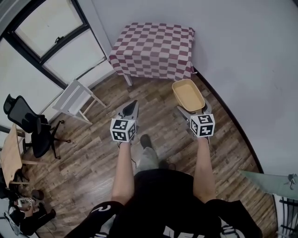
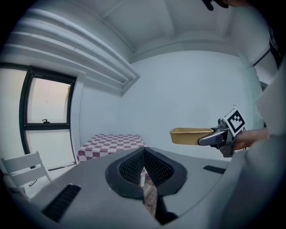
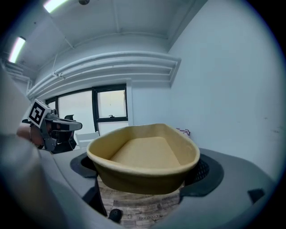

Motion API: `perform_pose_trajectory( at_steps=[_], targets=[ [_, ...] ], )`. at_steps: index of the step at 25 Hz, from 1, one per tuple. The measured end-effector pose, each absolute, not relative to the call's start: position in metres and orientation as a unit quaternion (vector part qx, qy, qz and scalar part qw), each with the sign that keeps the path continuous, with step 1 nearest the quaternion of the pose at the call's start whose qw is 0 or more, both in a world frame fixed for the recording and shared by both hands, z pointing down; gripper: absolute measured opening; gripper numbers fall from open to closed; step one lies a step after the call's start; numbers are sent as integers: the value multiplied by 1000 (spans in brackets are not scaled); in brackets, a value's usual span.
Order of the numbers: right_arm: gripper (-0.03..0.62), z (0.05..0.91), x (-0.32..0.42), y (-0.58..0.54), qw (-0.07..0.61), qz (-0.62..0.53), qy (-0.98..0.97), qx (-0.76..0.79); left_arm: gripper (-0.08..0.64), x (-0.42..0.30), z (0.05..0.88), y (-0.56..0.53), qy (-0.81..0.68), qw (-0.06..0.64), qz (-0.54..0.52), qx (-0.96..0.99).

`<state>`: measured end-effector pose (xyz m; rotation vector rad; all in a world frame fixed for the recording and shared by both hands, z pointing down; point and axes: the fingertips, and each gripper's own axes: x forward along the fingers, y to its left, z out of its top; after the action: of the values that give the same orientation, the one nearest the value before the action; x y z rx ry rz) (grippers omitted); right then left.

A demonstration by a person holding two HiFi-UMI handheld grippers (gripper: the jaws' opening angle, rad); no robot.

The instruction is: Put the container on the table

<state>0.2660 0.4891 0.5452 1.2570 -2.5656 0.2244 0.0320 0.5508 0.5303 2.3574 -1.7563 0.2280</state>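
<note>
Shallow, empty, tan oval container (image 3: 144, 154)

Wood-plank floor (image 1: 93, 153), dark skirting (image 1: 233, 122) along the plain pale wall (image 1: 251, 60). Big black-framed window (image 1: 51, 28) on the left side. White slatted chair (image 1: 74, 100) stands just under the window, tilted in the head view. Black office chair (image 1: 28, 125) further left, beside a light wooden desk (image 1: 10, 155) cut by the frame edge. Dark clutter below the desk, too small to tell. Pale greenish panel (image 1: 265, 182) at the lower right. Strip ceiling lights (image 3: 56, 4) are on.
</note>
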Motion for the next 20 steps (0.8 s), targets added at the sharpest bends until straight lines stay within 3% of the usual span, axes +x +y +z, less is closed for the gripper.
perform_pose_trajectory(
  at_steps=[20],
  targets=[
    [558, 534, 172, 351, 158, 73, -879, 445, 25, -54, 520, 399, -569, 101, 66, 813]
  ],
)
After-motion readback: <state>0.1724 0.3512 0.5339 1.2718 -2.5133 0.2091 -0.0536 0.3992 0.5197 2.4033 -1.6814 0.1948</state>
